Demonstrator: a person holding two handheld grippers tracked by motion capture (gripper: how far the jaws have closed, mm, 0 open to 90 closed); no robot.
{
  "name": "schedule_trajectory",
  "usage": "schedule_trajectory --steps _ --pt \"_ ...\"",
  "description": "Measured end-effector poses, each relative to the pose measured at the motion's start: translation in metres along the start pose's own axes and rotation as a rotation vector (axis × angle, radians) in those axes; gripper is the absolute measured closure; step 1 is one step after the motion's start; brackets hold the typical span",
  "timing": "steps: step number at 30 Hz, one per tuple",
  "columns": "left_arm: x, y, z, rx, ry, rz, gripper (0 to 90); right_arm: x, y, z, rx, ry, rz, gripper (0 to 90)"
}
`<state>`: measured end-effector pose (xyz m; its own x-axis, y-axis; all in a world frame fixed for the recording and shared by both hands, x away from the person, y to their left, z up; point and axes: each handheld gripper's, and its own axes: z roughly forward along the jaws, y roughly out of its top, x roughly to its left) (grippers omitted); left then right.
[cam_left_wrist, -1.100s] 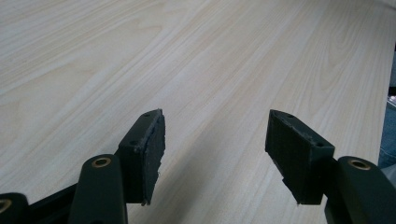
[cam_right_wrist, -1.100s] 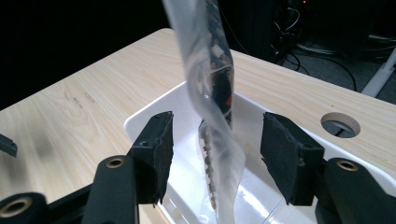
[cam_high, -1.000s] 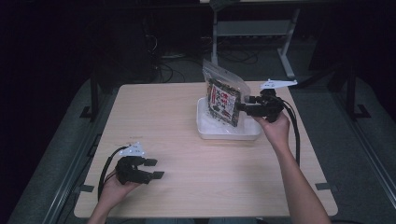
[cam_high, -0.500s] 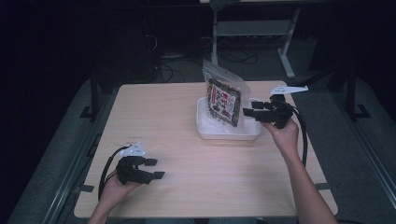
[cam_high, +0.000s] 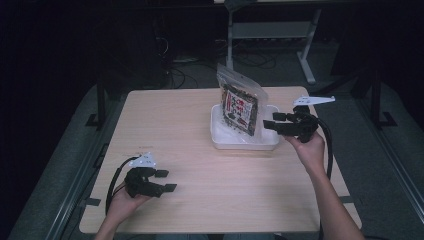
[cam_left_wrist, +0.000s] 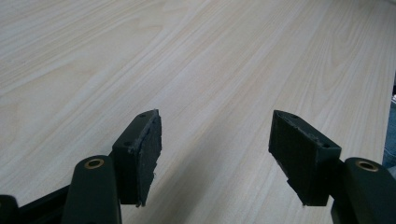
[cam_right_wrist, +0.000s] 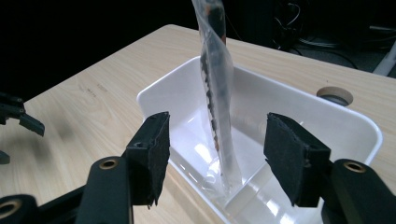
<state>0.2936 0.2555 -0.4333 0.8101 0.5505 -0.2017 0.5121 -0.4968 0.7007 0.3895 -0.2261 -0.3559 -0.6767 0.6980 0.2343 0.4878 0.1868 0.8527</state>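
I am holding my right gripper (cam_high: 270, 120) at the 3 o'clock side of the tray (cam_high: 220, 142), its jaws standing apart with nothing clamped; they have just been opening wider. In the right gripper view (cam_right_wrist: 212, 144) the pouch (cam_right_wrist: 215, 88) is standing upright between the two pads (cam_right_wrist: 156, 151), seen edge-on, and neither pad is pressing on it. The pouch (cam_high: 240, 105) is resting on its bottom edge inside the white tray, leaning a little toward 12 o'clock, at the table's (cam_high: 190, 115) 1 o'clock area. My left gripper (cam_high: 164, 181) is lying low at the table's 7 o'clock corner, well apart from the tray, pointing toward 3 o'clock. Its jaws are also standing released, having just been widening, and in the left gripper view (cam_left_wrist: 215, 154) bare wood (cam_left_wrist: 187, 70) is showing between them.
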Motion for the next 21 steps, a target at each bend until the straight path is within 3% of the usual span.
schedule_trajectory --steps 12,21 --pt "-0.001 0.001 0.001 0.001 0.0 0.004 32.6 0.005 -0.002 -0.012 0.018 0.021 0.004 36.8" --pt "-0.002 0.002 0.002 0.01 0.0 0.01 32.7 0.007 -0.014 -0.023 0.023 0.02 0.02 35.7"
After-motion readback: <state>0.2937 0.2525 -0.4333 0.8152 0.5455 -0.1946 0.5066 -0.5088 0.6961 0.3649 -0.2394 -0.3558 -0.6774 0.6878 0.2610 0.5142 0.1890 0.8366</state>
